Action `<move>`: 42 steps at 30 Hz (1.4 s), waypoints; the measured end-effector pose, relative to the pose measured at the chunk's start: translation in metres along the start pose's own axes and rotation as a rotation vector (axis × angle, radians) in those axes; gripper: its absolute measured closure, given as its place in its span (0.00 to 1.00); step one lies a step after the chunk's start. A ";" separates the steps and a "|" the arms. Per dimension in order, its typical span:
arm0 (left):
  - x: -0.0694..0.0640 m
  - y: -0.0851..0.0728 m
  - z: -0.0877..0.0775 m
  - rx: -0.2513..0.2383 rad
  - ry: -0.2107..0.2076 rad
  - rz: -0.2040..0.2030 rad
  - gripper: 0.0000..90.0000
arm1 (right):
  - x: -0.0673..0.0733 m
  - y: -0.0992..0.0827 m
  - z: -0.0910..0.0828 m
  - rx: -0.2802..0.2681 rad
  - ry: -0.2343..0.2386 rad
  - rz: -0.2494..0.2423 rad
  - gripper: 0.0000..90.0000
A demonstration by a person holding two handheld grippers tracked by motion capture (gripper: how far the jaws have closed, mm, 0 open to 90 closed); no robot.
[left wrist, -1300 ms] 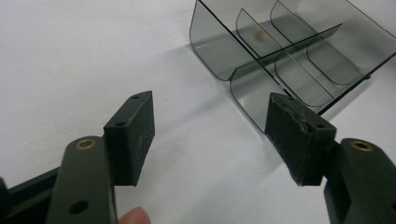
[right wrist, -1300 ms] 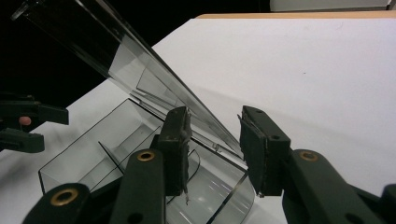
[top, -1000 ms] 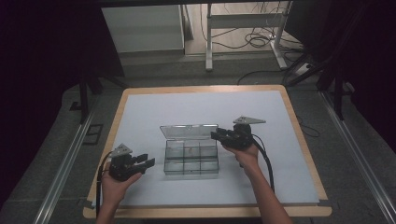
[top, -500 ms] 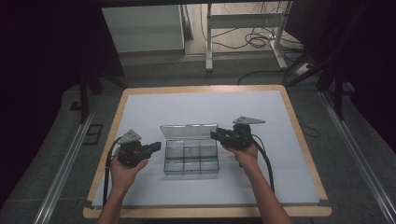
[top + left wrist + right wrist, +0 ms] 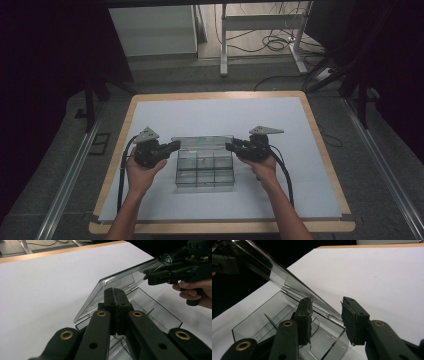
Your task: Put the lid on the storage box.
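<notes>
A clear plastic compartment box (image 5: 205, 174) sits mid-table with its hinged lid (image 5: 202, 142) raised at the far side. My left gripper (image 5: 174, 145) is at the lid's left end. In the left gripper view it (image 5: 115, 291) is shut with nothing between the jaws, tips right in front of the lid (image 5: 125, 280); whether they touch is unclear. My right gripper (image 5: 229, 146) is at the lid's right end. In the right gripper view it (image 5: 328, 317) stands open, with the lid's (image 5: 274, 272) end edge between the jaws, above the box (image 5: 257, 325).
The box rests on a white sheet (image 5: 215, 115) covering a wood-edged table (image 5: 320, 130). Bare sheet lies all around the box. Beyond the far edge are desk legs (image 5: 223, 45) and cables (image 5: 270, 45) on the floor. Metal rails (image 5: 70, 175) run along both sides.
My left gripper has moved forward and right from the near-left of the sheet up to the lid's left end. The right gripper and the lid have hardly moved.
</notes>
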State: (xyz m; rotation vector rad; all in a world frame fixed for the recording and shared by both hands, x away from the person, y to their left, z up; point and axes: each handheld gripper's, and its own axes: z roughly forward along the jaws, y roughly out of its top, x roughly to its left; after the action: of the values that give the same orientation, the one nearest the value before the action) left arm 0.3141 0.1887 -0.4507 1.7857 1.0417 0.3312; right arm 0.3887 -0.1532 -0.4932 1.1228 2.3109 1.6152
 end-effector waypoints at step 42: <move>-0.010 -0.020 -0.008 0.000 -0.032 0.002 1.00 | -0.015 -0.024 -0.044 0.029 -0.094 -0.019 0.45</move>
State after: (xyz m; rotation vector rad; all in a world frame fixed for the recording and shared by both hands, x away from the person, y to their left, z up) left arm 0.2931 0.1884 -0.4623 1.7864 1.0180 0.3031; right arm 0.3665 -0.1999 -0.5000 1.1531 2.2855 1.4934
